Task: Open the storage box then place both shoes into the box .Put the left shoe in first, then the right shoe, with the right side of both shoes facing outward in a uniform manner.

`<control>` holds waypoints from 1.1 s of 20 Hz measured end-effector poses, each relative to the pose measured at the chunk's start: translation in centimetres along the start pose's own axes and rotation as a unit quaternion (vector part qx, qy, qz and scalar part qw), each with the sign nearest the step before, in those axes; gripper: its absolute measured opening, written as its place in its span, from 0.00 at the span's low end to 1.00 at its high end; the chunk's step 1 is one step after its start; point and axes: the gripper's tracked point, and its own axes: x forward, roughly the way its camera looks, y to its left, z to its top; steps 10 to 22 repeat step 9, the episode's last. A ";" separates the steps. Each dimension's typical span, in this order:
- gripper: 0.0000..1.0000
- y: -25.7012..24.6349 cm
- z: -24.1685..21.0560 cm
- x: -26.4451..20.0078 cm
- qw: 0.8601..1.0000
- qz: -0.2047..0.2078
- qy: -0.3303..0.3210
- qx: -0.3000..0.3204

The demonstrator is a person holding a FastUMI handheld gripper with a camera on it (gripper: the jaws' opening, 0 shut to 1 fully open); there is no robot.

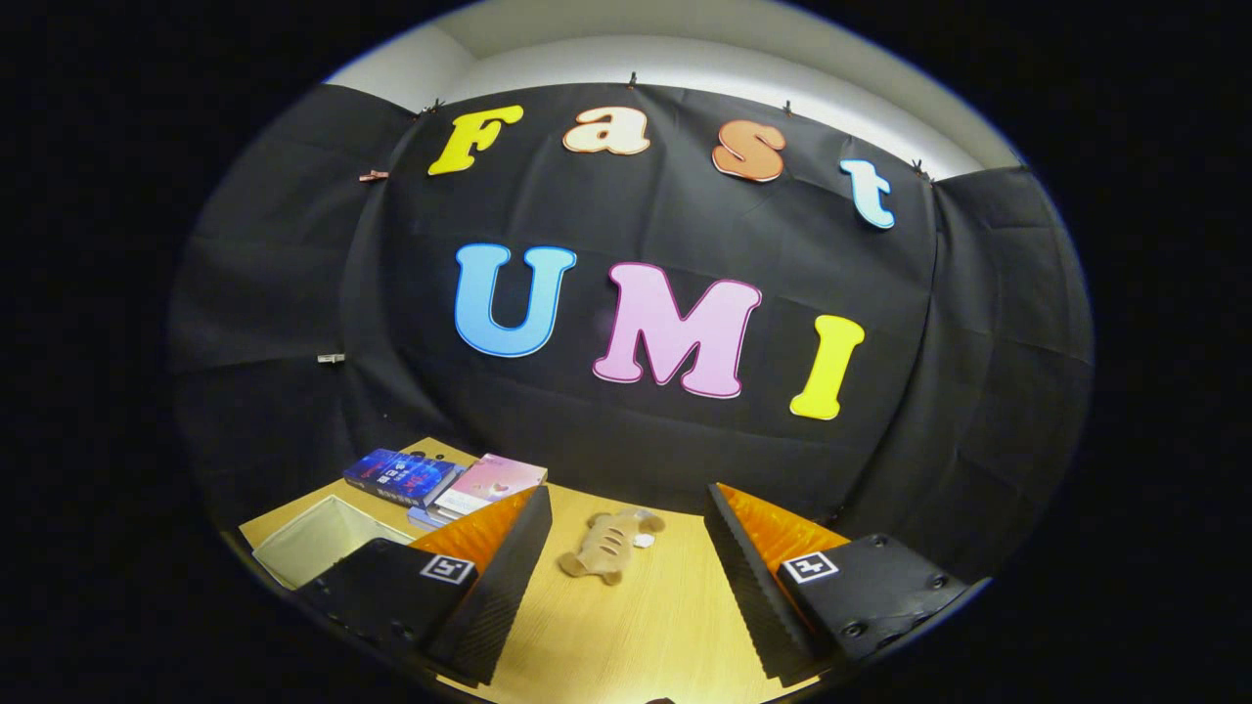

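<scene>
The tan, soft-looking slip-on shoe (608,548) lies on the pale wood-grain table (636,636) just ahead of my gripper (626,533), whose ridged fingers stand spread and empty, with a cream open-topped fabric box (318,538) and glossy stacked books (440,481), titles illegible, off to one side.

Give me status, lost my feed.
Gripper open, nothing held. Shoe on table ahead of jaws. Open box beyond left finger, by books.

tan shoe (608,548) lying on its side on wooden table, open white storage box (323,538) well apart
</scene>
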 end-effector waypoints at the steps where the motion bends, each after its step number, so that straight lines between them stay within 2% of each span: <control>1: 0.98 -0.4 0.3 -0.2 1.000 -0.002 -0.009 -0.002; 9: 0.98 -1.6 1.4 -4.5 0.998 0.001 -0.058 -0.023; 22: 0.98 -1.6 1.4 -4.5 0.998 0.001 -0.058 -0.023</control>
